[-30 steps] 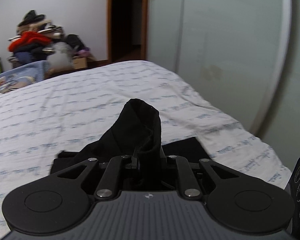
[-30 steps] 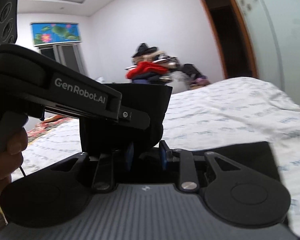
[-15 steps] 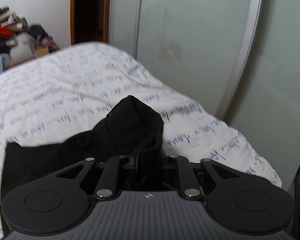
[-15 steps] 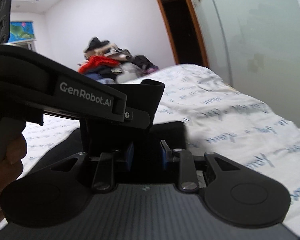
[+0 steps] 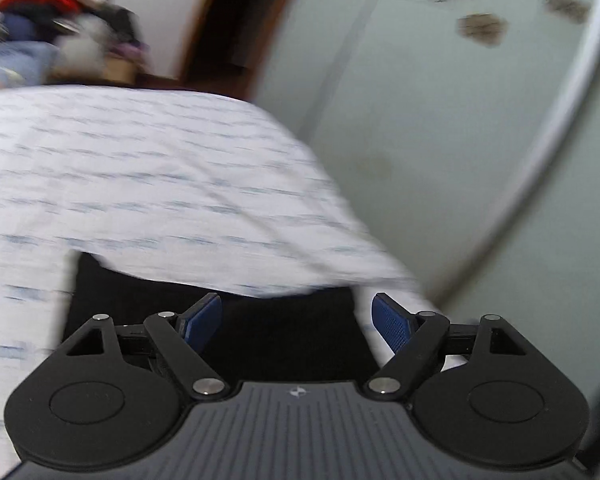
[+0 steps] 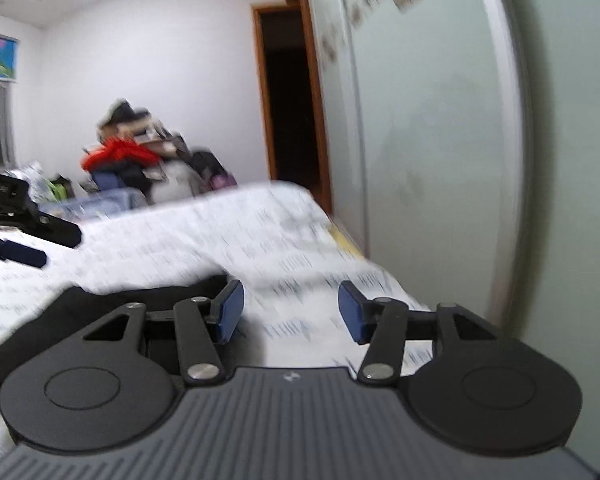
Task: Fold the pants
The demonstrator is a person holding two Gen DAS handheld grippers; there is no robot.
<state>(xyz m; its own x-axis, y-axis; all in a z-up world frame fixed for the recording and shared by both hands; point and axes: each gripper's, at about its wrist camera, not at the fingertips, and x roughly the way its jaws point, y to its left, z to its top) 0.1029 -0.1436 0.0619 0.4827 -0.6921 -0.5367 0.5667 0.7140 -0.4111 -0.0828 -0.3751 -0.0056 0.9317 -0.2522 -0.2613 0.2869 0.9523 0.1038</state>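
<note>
The black pants (image 5: 260, 320) lie flat on the white patterned bed sheet (image 5: 140, 184), folded into a dark block below my left gripper (image 5: 296, 320). The left gripper is open and empty, its blue pads spread over the cloth. In the right wrist view the pants (image 6: 100, 300) show at lower left, under the left side of my right gripper (image 6: 290, 310). The right gripper is open and empty over the sheet (image 6: 220, 240). The left gripper's fingers (image 6: 20, 254) show at the left edge of that view.
A pale green sliding wardrobe door (image 5: 440, 140) stands close along the bed's right side. A dark doorway (image 6: 288, 120) and a pile of clothes (image 6: 132, 160) are at the far end of the room. The bed edge (image 5: 380, 248) runs near the pants.
Both grippers were shut on the lifted black cloth; now both are open and the cloth lies flat on the bed. Both views are blurred by motion and tilted upward.
</note>
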